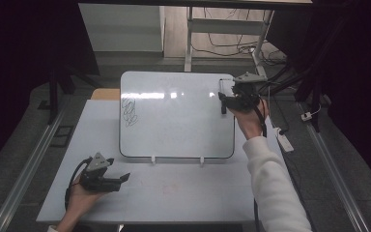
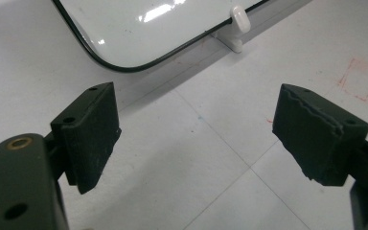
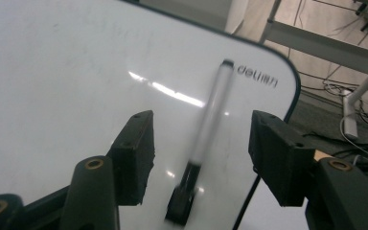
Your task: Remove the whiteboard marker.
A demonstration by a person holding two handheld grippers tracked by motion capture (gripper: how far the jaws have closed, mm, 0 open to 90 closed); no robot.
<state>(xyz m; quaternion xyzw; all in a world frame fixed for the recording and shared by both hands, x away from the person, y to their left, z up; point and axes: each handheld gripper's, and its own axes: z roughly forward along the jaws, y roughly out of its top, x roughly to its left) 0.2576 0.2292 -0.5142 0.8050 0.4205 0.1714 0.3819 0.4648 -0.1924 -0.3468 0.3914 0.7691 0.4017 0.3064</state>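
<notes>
A white board [image 1: 174,116] lies on the table [image 1: 183,193], with a dark scribble [image 1: 129,112] near its left edge. A white marker with a black cap [image 3: 211,120] rests on the board by its right edge [image 1: 221,94]. My right gripper [image 3: 199,139] hovers at that edge [image 1: 226,102], open. Its jaws stand on either side of the marker and the pads do not touch it. My left gripper [image 1: 124,178] rests on the table at the front left, open with nothing between its fingers [image 2: 196,134]. The board's front corner [image 2: 139,28] lies ahead of it.
Two small white clips [image 1: 152,159] [image 1: 202,159] hold the board's front edge. Faint red marks [image 2: 359,79] show on the table. A white power strip [image 1: 284,140] and cables lie on the floor to the right. A table frame and cables stand behind.
</notes>
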